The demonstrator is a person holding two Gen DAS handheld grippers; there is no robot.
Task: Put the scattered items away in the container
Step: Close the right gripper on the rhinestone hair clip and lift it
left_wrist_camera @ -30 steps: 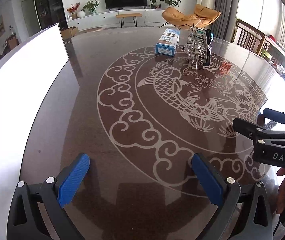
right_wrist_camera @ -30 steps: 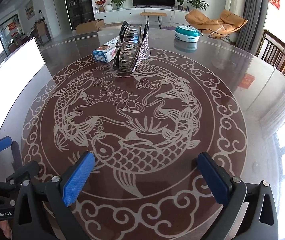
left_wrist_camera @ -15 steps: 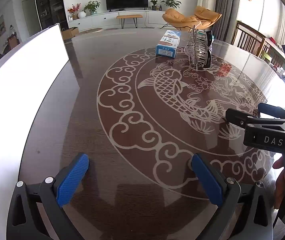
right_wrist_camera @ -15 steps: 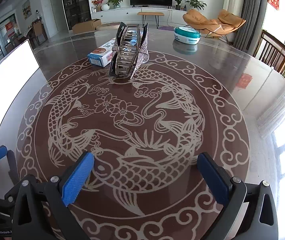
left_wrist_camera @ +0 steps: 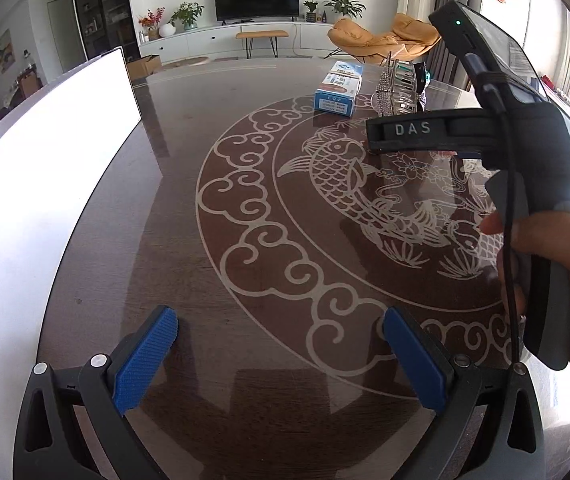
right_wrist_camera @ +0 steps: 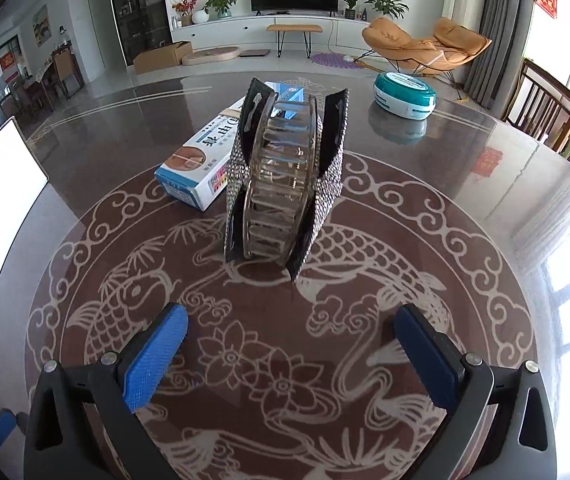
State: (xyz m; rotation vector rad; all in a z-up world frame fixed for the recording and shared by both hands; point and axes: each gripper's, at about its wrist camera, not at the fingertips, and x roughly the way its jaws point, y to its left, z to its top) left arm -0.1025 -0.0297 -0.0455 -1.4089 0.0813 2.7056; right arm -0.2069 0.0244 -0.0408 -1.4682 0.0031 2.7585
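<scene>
Right hand-held gripper (right_wrist_camera: 287, 346) with jaws spread wide and empty, facing the rack (right_wrist_camera: 285, 178), a rhinestone-studded holder with a ribbed clear centre that stands upright on the counter (right_wrist_camera: 465, 208) straight ahead. Just behind it to the left lies a box (right_wrist_camera: 201, 168), flat and seemingly touching the rack's side; a teal tub (right_wrist_camera: 404, 95) sits well apart at far right. Left hand-held gripper (left_wrist_camera: 281, 354), jaws likewise apart and empty, hovers over bare counter, the right one's body (left_wrist_camera: 525, 132) crossing its view, gripped by a hand (left_wrist_camera: 565, 264).

Handling, judged: the box looks light and stiff, best pinched across its narrow sides; its glossy card may slip. The rack looks rigid but brittle and top-heavy, so hold it low on the studded end plates.

Compared with a second ago, the right hand-held gripper has advanced markedly toward the rack, which now looms larger; the left has hardly moved.
</scene>
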